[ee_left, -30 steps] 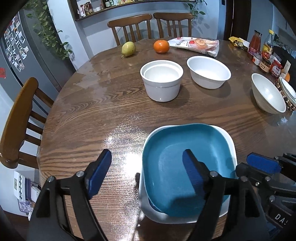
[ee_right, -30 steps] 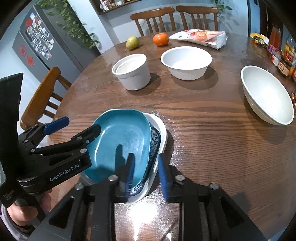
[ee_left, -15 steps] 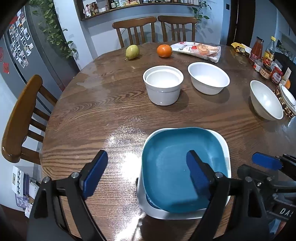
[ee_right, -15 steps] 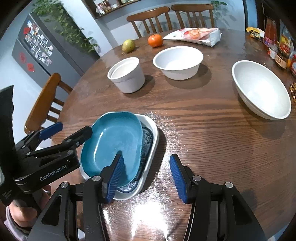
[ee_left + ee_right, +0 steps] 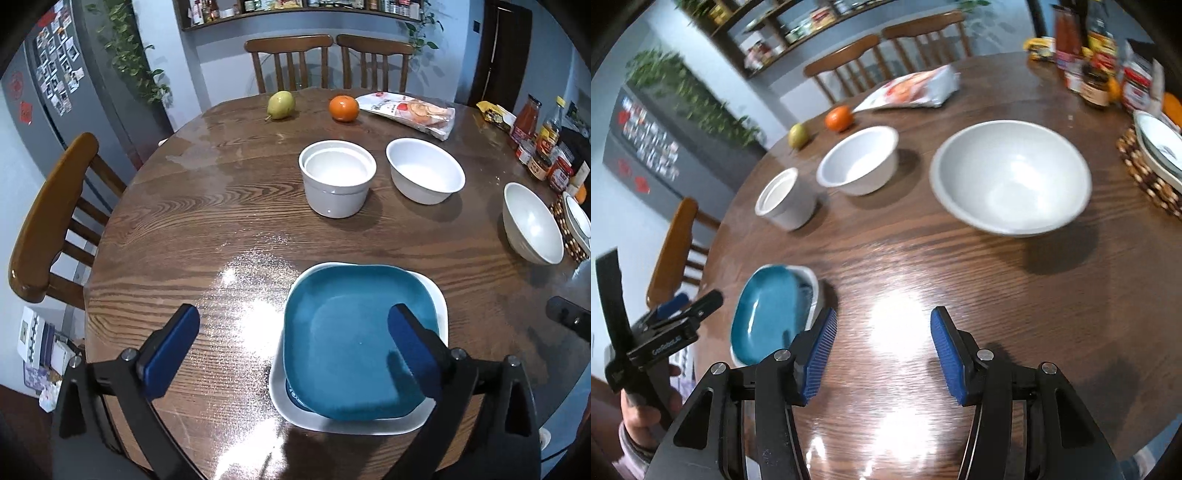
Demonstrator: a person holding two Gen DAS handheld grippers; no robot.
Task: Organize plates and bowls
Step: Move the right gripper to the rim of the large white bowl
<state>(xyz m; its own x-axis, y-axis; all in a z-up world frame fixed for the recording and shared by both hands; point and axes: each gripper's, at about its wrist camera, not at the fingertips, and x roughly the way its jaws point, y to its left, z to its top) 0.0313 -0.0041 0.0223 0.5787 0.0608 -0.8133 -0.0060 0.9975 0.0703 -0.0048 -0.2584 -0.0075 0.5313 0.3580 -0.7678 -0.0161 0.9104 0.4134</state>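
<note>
Round and wooden, the table (image 5: 207, 206) now carries the blue plate (image 5: 354, 339) nested on the white plate (image 5: 439, 295): the right gripper (image 5: 882, 354), shut on that stack's rim a second ago, has let go, spread wide and swung toward the large white bowl (image 5: 1010, 182), likely next. Beside the stack, the left gripper (image 5: 291, 345) hangs wide and empty, one finger over the blue plate.
</note>
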